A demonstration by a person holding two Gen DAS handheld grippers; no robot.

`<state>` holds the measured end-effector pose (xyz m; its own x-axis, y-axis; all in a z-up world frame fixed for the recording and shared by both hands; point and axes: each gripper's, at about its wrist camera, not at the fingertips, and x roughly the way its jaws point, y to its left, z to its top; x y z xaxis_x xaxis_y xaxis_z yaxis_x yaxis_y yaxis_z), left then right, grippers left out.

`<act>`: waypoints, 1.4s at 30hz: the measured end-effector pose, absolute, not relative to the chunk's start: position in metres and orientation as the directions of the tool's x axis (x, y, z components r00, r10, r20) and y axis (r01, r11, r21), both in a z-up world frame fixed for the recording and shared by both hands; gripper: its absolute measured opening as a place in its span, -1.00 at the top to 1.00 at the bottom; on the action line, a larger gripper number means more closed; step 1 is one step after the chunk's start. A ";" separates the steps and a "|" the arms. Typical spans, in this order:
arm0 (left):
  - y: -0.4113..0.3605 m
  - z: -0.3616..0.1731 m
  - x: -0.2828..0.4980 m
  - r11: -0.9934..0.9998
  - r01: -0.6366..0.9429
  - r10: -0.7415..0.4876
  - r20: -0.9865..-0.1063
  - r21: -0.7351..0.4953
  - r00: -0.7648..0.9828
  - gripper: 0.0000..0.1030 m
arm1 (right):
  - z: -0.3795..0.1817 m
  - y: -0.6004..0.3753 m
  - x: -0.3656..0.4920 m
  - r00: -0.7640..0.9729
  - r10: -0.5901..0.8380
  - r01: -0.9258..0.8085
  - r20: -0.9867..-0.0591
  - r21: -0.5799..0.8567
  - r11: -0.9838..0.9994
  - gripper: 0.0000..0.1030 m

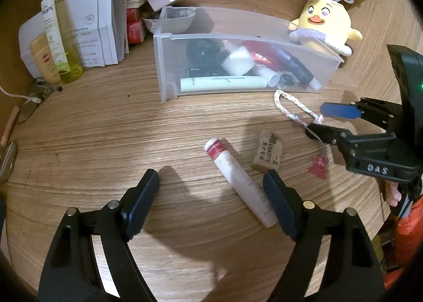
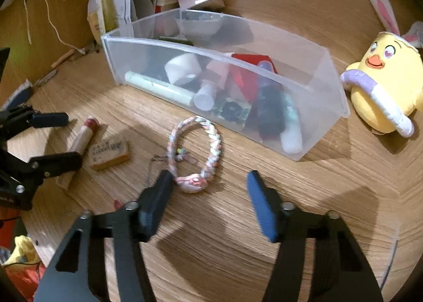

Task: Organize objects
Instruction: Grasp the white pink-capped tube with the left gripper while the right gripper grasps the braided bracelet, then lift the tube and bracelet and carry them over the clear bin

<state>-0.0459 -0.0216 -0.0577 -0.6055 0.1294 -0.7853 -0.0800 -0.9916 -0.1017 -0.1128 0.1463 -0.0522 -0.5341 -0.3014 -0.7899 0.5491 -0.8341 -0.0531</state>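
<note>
A white tube with a red band [image 1: 238, 177] lies on the wooden table between the fingers of my left gripper [image 1: 211, 183], close against the right finger; the jaws stand open around it. Beside it sits a tan eraser [image 1: 267, 154]. A braided pastel bracelet [image 2: 211, 143] lies in front of the clear plastic bin [image 2: 158, 48]. Its pink knotted end rests by the left finger of my right gripper [image 2: 210, 179], which is open. In the left wrist view the right gripper [image 1: 317, 119] straddles the bracelet's [image 1: 284, 106] end. The bin [image 1: 169, 64] holds several tubes and bottles.
A yellow chick plush [image 1: 325, 24] with bunny ears sits right of the bin. Bottles [image 1: 56, 37], folded papers [image 1: 100, 32] and small boxes crowd the back left. Glasses [image 1: 23, 114] and a cable lie at the left edge. A pink bead charm [image 1: 318, 165] lies near the eraser.
</note>
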 end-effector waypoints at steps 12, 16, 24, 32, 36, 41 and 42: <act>-0.028 -0.055 -0.044 -0.990 -0.093 0.141 -0.774 -0.106 -0.618 0.41 | -0.047 0.147 -0.108 -0.561 -0.327 0.542 -0.760 -0.039 -0.840 0.60; -0.030 -0.055 -0.046 -0.990 -0.091 0.143 -0.775 -0.110 -0.616 0.72 | -0.041 0.150 -0.107 -0.576 -0.338 0.534 -0.744 -0.030 -0.845 0.60; -0.035 -0.052 -0.047 -0.989 -0.075 0.148 -0.760 -0.130 -0.632 0.72 | -0.026 0.155 -0.107 -0.599 -0.368 0.524 -0.711 -0.001 -0.852 0.60; -0.034 -0.029 -0.043 -0.989 -0.073 0.143 -0.712 -0.129 -0.688 0.72 | -0.007 0.162 -0.098 -0.627 -0.401 0.522 -0.668 0.022 -0.853 0.60; -0.032 -0.017 -0.043 -0.988 -0.076 0.147 -0.687 -0.134 -0.711 0.72 | 0.004 0.167 -0.091 -0.644 -0.417 0.524 -0.642 0.028 -0.851 0.60; -0.030 -0.004 -0.047 -0.986 -0.077 0.156 -0.659 -0.148 -0.735 0.72 | 0.018 0.174 -0.084 -0.665 -0.434 0.523 -0.607 0.036 -0.851 0.60; -0.030 -0.001 -0.047 -0.986 -0.076 0.157 -0.655 -0.150 -0.739 0.72 | 0.021 0.175 -0.083 -0.669 -0.436 0.523 -0.601 0.036 -0.852 0.60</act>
